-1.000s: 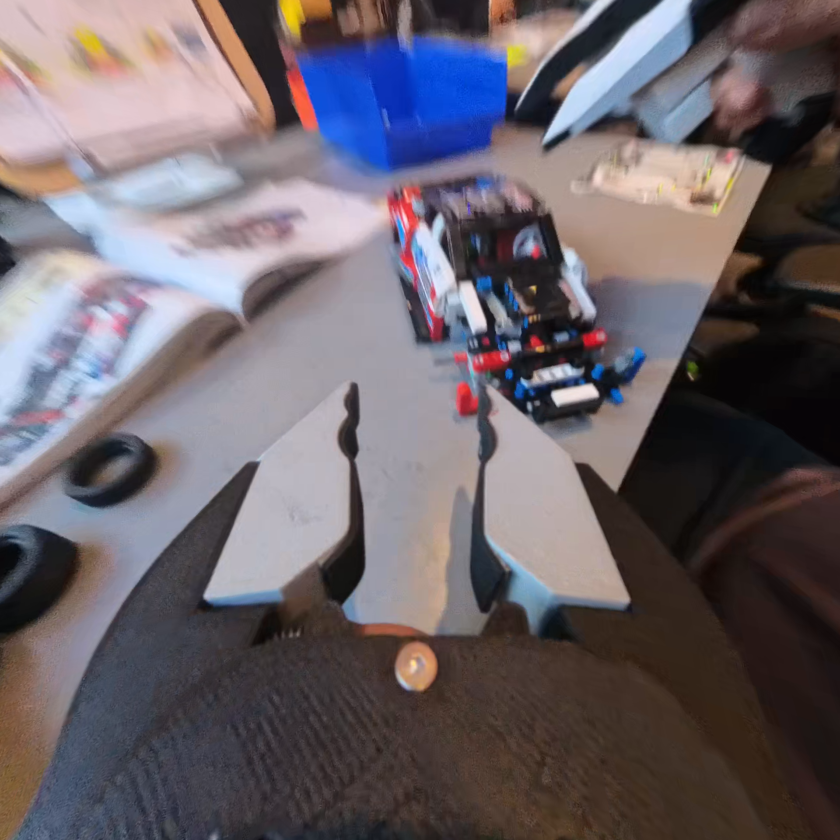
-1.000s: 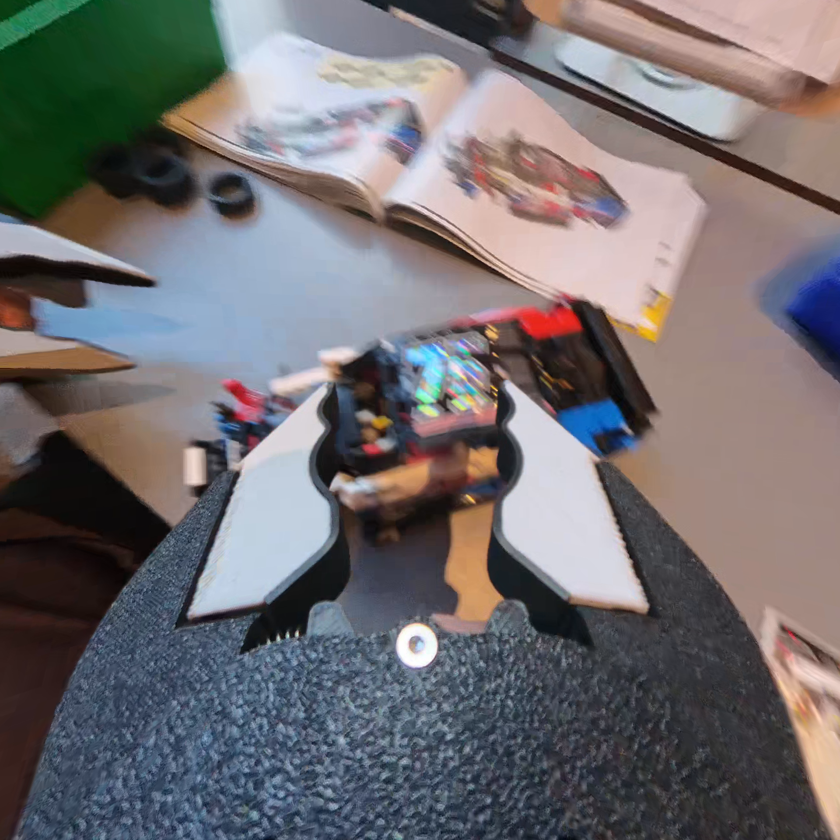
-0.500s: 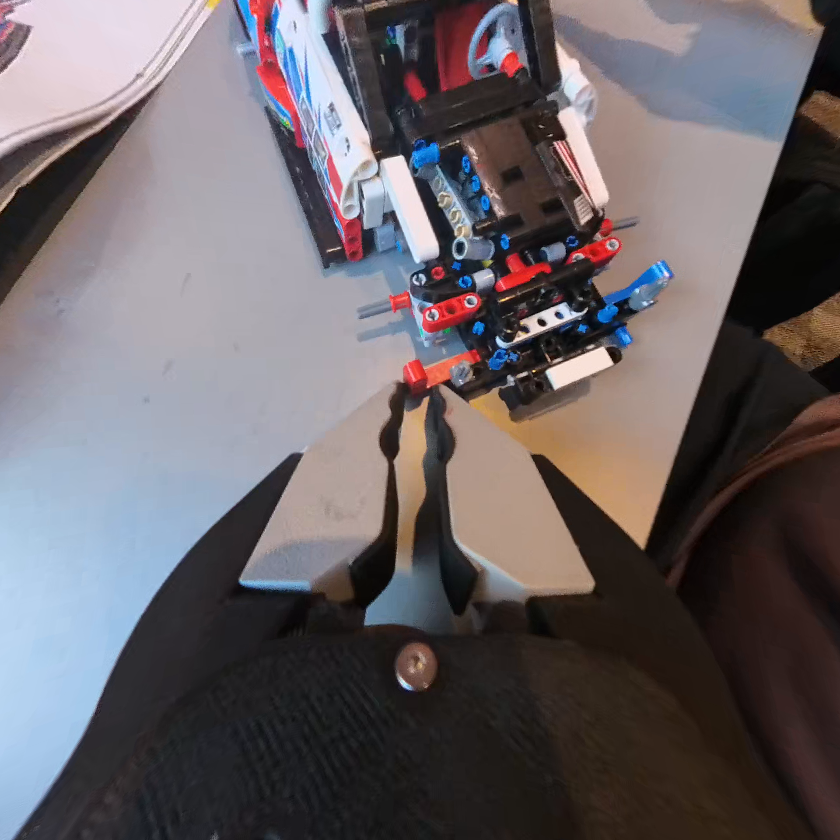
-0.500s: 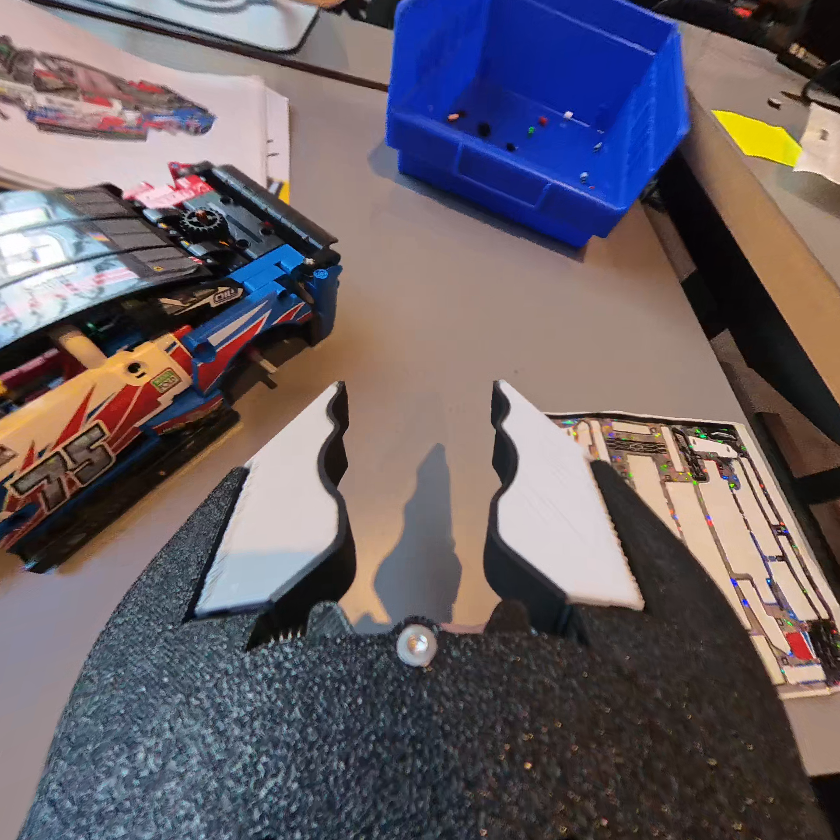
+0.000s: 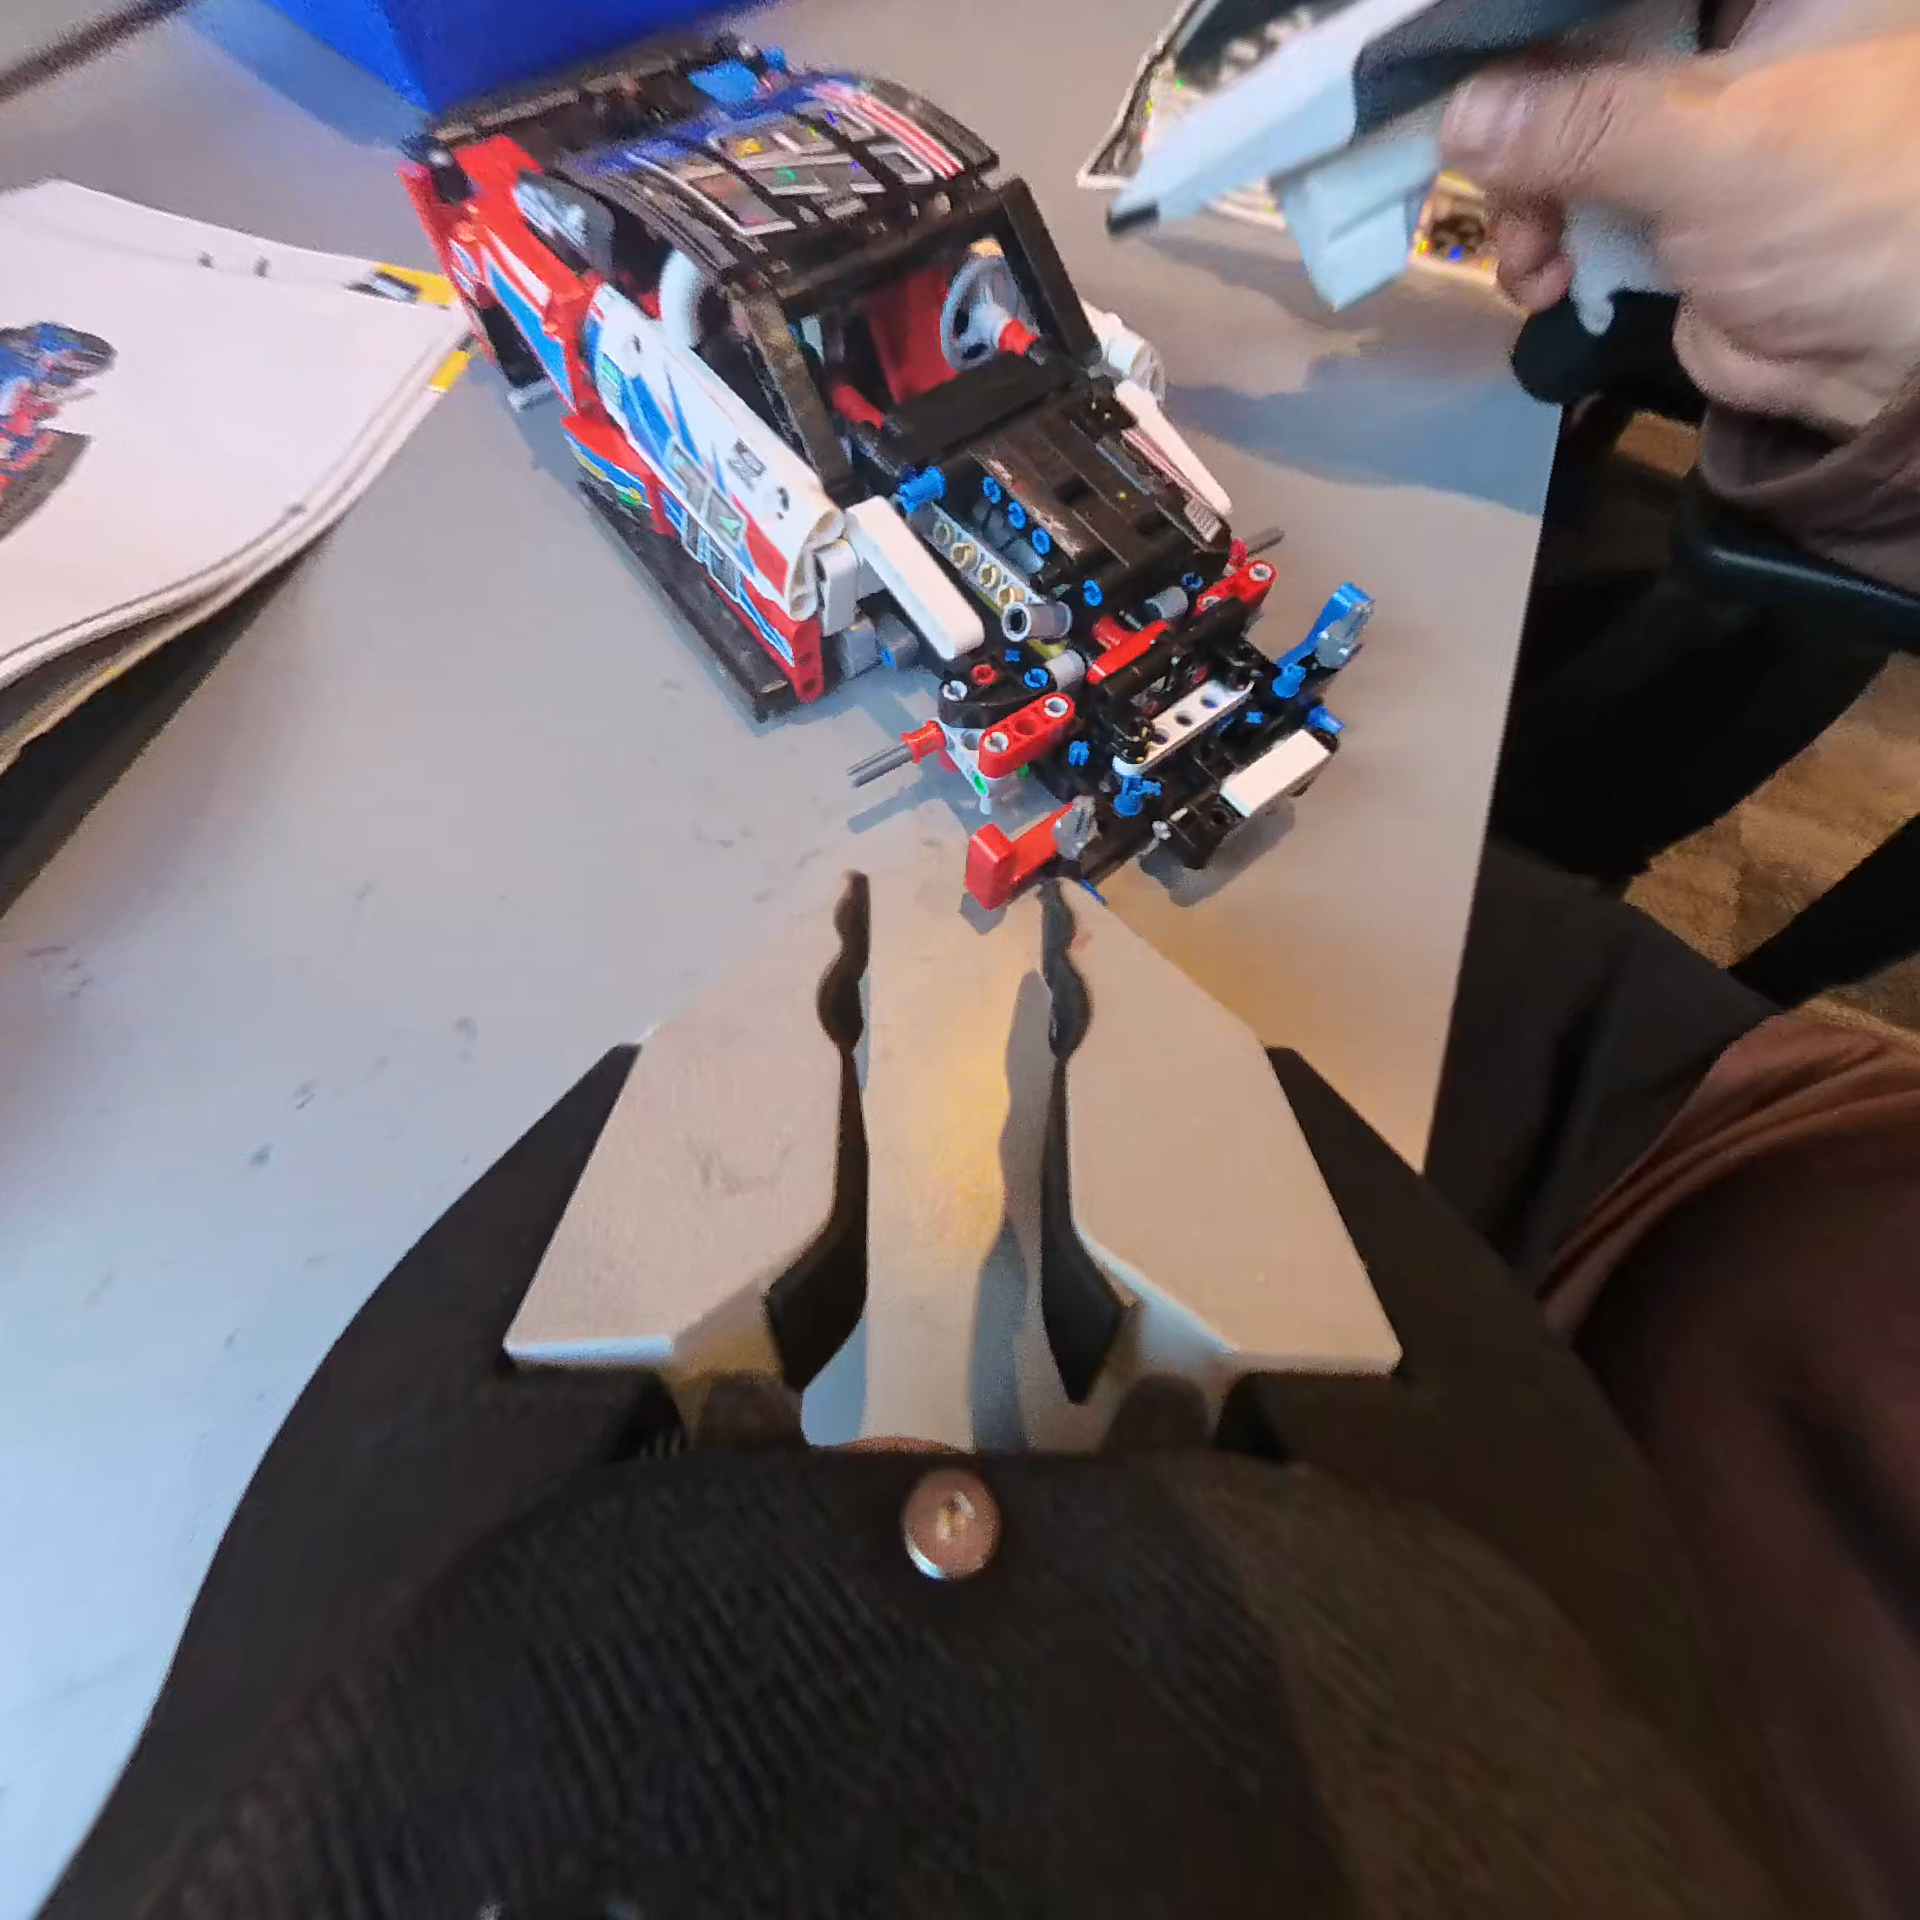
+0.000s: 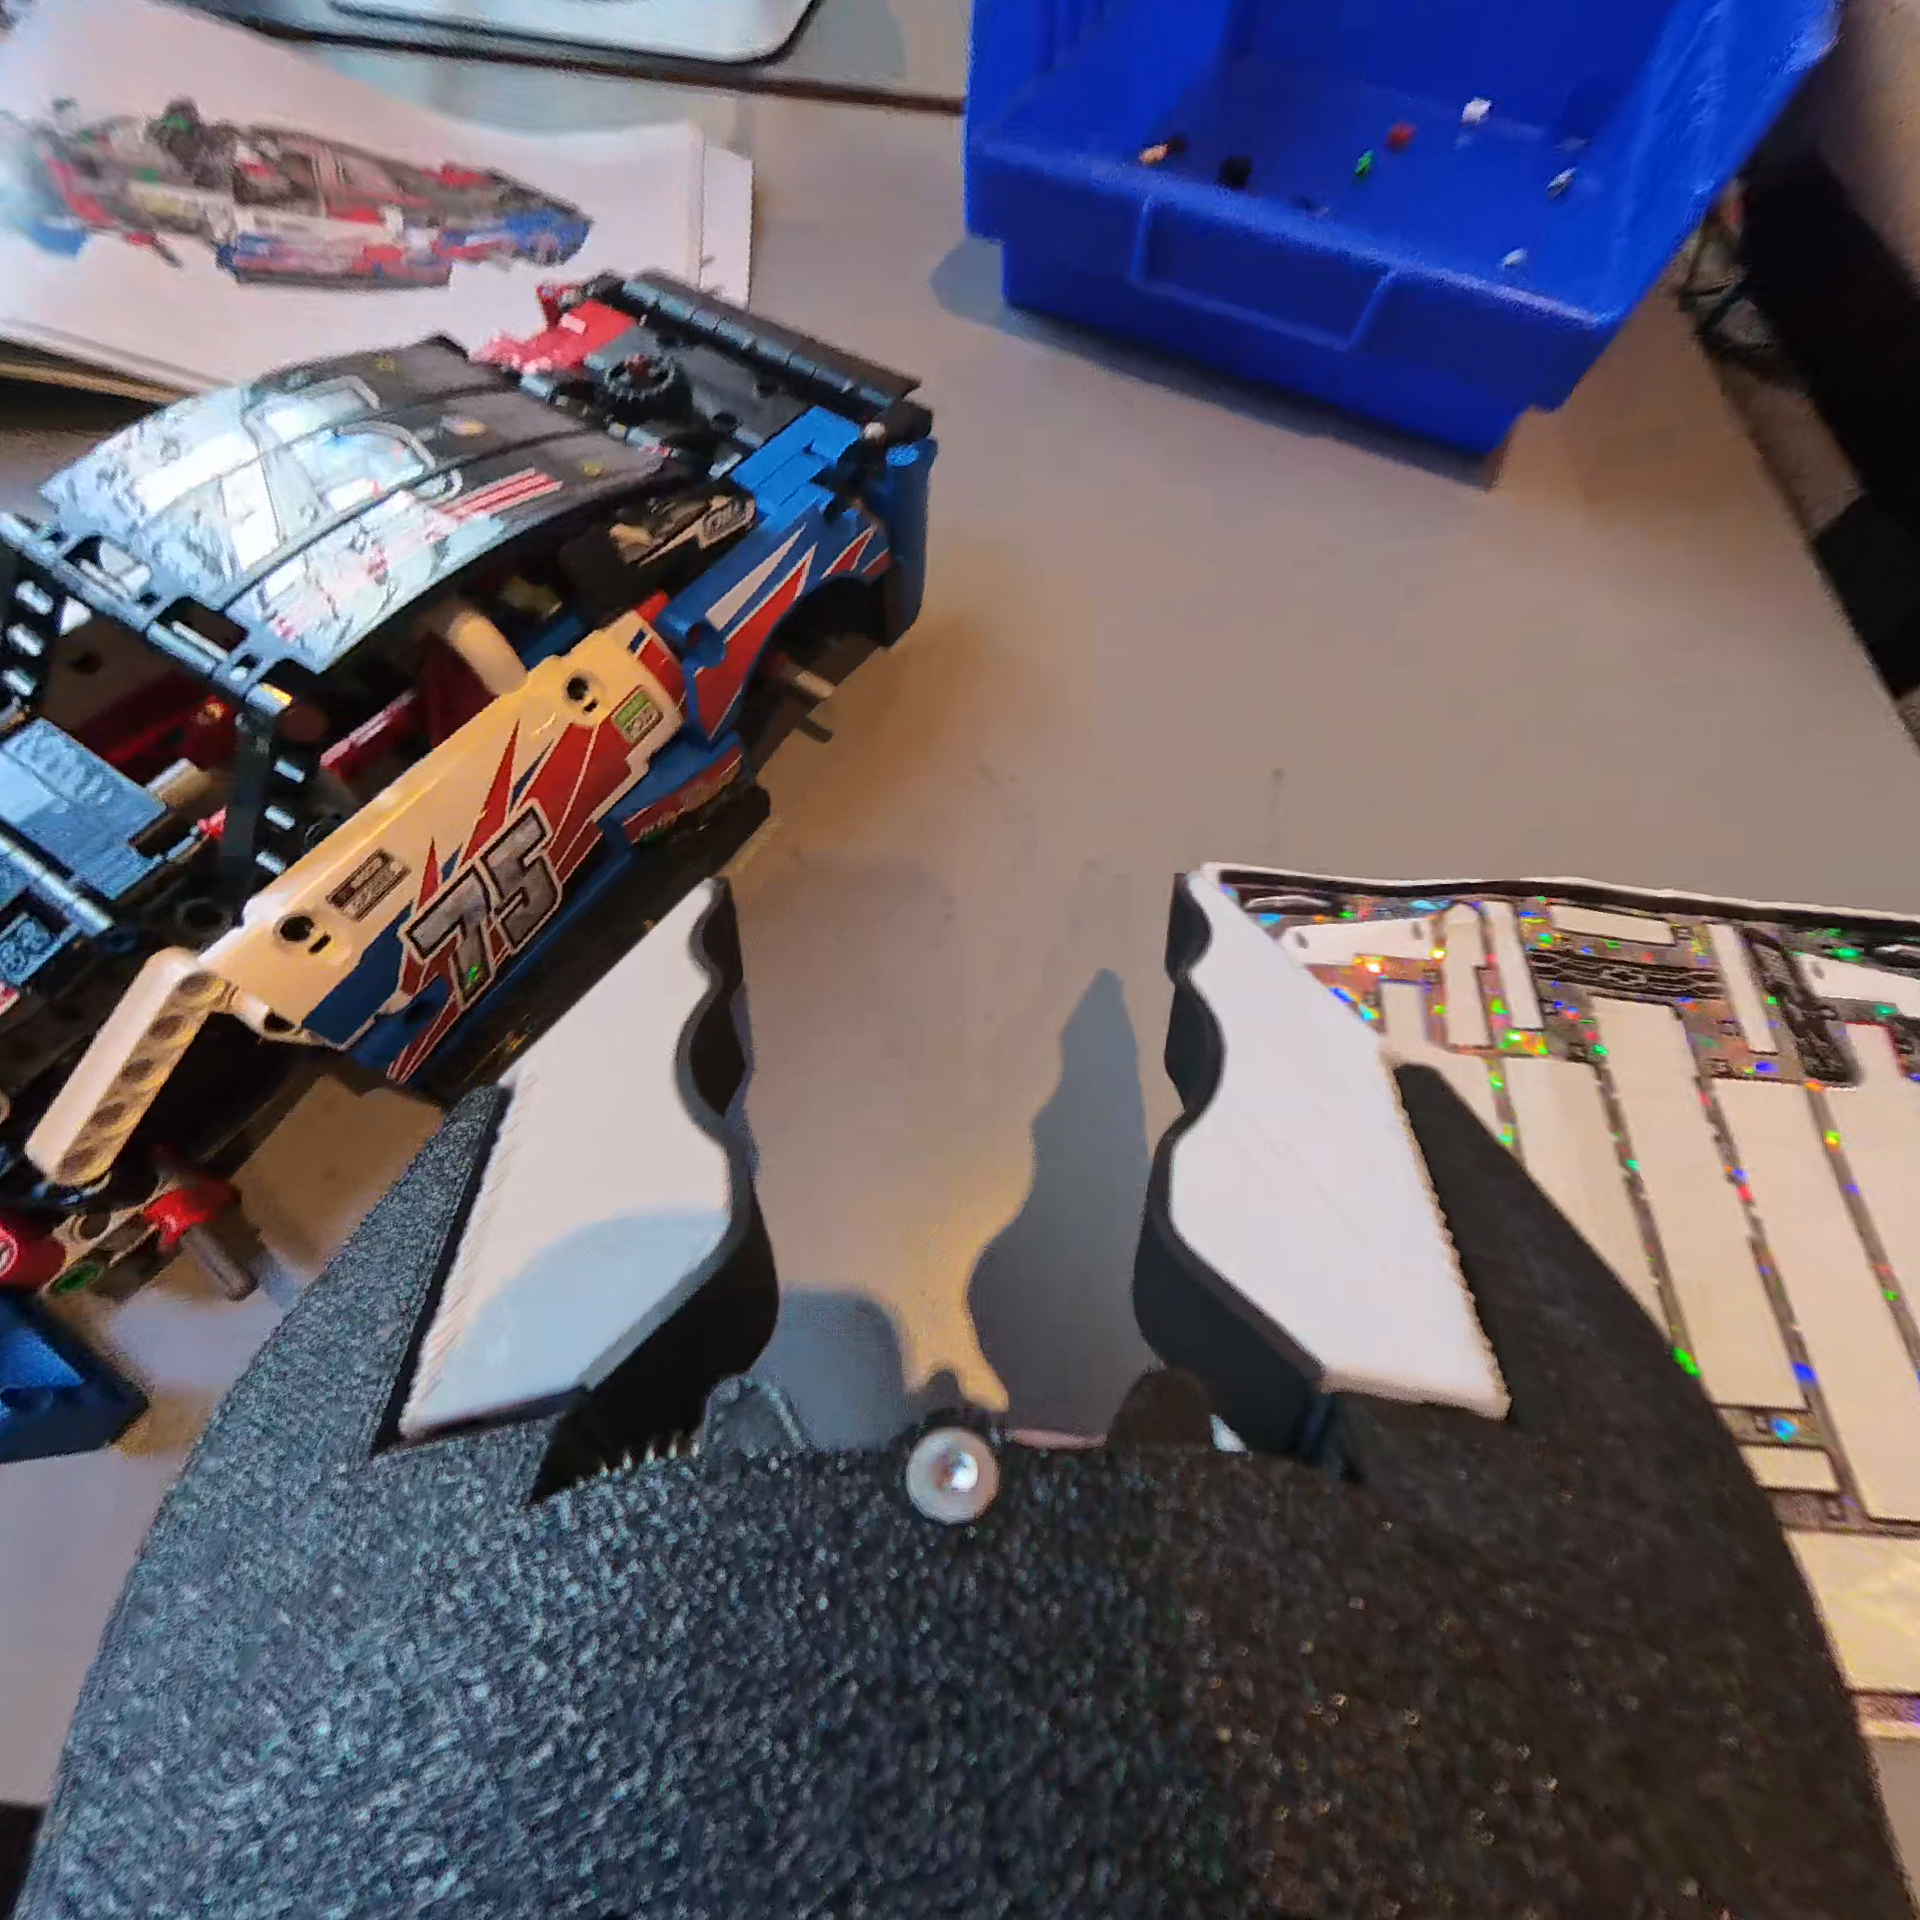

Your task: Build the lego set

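The partly built lego race car (image 5: 831,436) stands on the grey table (image 5: 416,935), its open front frame of black, red and blue pieces toward me. A red piece (image 5: 1003,862) sticks out at the front corner. My left gripper (image 5: 951,914) is open and empty, its right fingertip (image 5: 1055,935) just short of that red piece. In the right wrist view the car (image 6: 468,675) lies to the left. My right gripper (image 6: 951,904) is open and empty above bare table beside the car's rear flank. It also shows in the left wrist view (image 5: 1268,156), held by a hand.
A blue bin (image 6: 1351,239) with several small pieces stands behind the car. A shiny sticker sheet (image 6: 1662,1091) lies right of my right gripper. The open instruction book (image 5: 156,436) lies left of the car. The table edge (image 5: 1486,831) runs close on the right. The left tips stand about 25 centimeters off the open instruction book (image 5: 156,436). Seen from the right wrist view (image 6: 457,312) as well.
My left gripper was nearly shut close to the red front piece; it has since opened and drawn back a little. My right gripper moved slightly lower and nearer the sticker sheet.
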Motion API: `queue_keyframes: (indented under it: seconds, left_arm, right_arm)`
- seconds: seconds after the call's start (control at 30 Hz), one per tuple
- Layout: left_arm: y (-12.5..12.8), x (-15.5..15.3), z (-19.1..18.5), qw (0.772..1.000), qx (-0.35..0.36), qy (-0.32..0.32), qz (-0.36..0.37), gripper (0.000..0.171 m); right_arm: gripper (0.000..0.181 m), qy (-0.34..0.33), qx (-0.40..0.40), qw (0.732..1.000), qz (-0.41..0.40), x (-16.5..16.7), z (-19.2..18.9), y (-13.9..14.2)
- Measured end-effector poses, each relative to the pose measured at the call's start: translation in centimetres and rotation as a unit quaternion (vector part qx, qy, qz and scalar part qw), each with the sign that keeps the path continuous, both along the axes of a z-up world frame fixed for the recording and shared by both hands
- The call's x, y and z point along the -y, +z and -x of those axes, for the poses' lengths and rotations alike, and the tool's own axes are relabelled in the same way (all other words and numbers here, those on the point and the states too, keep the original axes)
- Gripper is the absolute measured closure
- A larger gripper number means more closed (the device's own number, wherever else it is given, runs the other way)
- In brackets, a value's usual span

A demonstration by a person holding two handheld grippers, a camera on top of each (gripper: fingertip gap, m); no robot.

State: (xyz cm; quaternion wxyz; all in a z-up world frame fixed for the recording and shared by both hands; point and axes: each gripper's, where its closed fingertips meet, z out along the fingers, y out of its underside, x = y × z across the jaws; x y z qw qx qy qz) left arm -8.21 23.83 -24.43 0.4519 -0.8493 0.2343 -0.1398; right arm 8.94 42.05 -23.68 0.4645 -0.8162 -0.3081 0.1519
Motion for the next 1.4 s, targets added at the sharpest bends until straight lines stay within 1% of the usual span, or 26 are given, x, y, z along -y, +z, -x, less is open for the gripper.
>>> queue_keyframes:
  seconds: [0.1,0.2,0.3,0.37,0.43,0.57,0.73,0.83,0.9,1.0,1.1,1.17,1.3,1.4]
  left_arm:
    - [0.7,0.6,0.6,1.0,0.018,0.004,-0.014,0.142]
    - [1.3,0.9,0.6,0.999,0.038,-0.001,-0.028,0.141]
    - [1.3,0.9,0.7,0.999,0.051,0.0,-0.017,0.139]
    - [1.2,1.1,0.3,0.998,0.065,-0.019,-0.007,0.133]
    - [1.2,1.3,0.1,0.997,0.07,-0.027,-0.003,0.132]
    - [1.3,1.4,0.0,0.998,0.06,-0.031,-0.014,0.131]
    - [1.0,1.5,-0.3,0.998,0.045,-0.037,-0.011,0.132]
    - [1.1,1.6,-0.4,0.998,0.04,-0.04,-0.018,0.132]
    - [1.3,1.6,-0.4,0.998,0.039,-0.04,-0.026,0.133]
    - [1.4,1.7,-0.4,0.998,0.038,-0.04,-0.033,0.135]
    - [1.3,1.7,-0.4,0.998,0.034,-0.038,-0.031,0.135]
    - [1.3,1.7,-0.4,0.998,0.029,-0.038,-0.033,0.135]
    - [1.1,1.7,-0.5,0.998,0.02,-0.041,-0.032,0.136]
    - [1.0,1.7,-0.6,0.998,0.015,-0.044,-0.03,0.136]
  right_arm:
    - [0.1,0.01,0.015,1.0,0.0,0.3,0.5,-0.4]
    - [0.103,0.017,0.007,1.0,0.016,0.7,0.9,-0.7]
    - [0.109,0.013,0.001,1.0,0.026,0.6,0.8,-0.9]
    - [0.112,0.009,-0.001,1.0,0.022,0.6,0.7,-0.7]
    - [0.113,0.008,0.0,1.0,0.011,0.6,0.6,-0.4]
    - [0.114,0.011,0.006,1.0,-0.017,0.7,0.8,0.3]
    - [0.118,0.018,0.007,0.999,-0.037,0.8,1.3,0.9]
    - [0.119,0.012,0.007,0.998,-0.056,0.6,1.1,1.6]
    - [0.119,-0.005,0.02,0.997,-0.079,0.2,0.6,2.3]
    - [0.115,-0.002,0.026,0.995,-0.096,0.2,0.9,2.8]
    - [0.11,0.017,0.025,0.996,-0.089,0.6,1.7,2.5]
    - [0.109,0.027,0.03,0.995,-0.088,0.7,2.2,2.4]
    - [0.118,0.054,0.038,0.995,-0.077,1.3,3.0,1.7]
    - [0.12,0.064,0.048,0.995,-0.067,1.6,3.2,1.0]
